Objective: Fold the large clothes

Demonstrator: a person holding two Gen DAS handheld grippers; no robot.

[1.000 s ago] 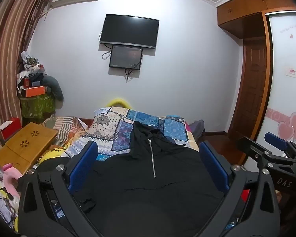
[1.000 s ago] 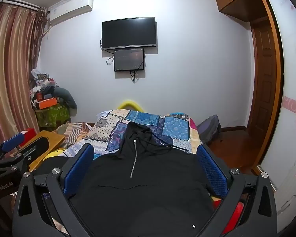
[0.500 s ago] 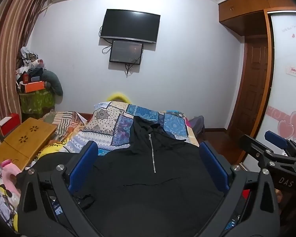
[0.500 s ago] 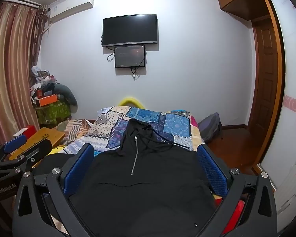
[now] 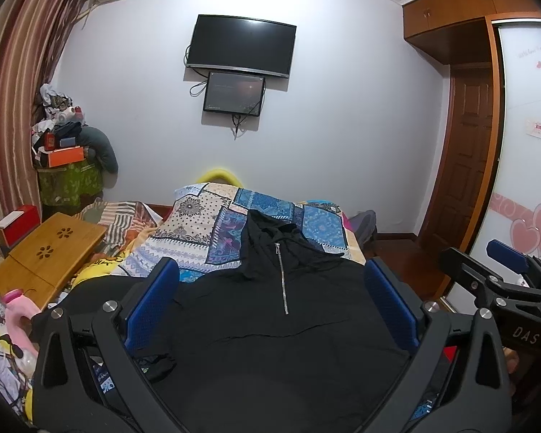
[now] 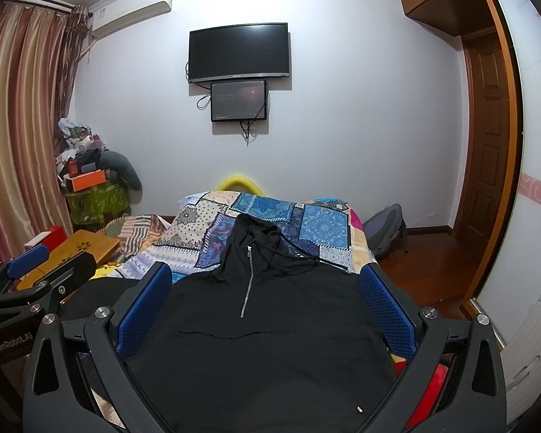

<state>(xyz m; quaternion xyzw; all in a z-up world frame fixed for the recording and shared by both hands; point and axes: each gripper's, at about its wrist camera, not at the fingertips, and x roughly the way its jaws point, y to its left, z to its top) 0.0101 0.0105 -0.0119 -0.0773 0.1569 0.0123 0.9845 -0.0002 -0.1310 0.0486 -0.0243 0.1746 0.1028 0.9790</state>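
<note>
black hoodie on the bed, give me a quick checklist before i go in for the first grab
1. Black hoodie laid out face up, zipper running straight toward the hood: ok.
2. Left gripper open and holding nothing: ok.
3. Right gripper open and holding nothing: ok.
4. Left sleeve flat: not ok, fabric is bunched near the left gripper's left finger.
5. Right sleeve position: cannot tell, hidden behind the gripper bodies.
6. Bottom hem position: cannot tell, below both views.
</note>
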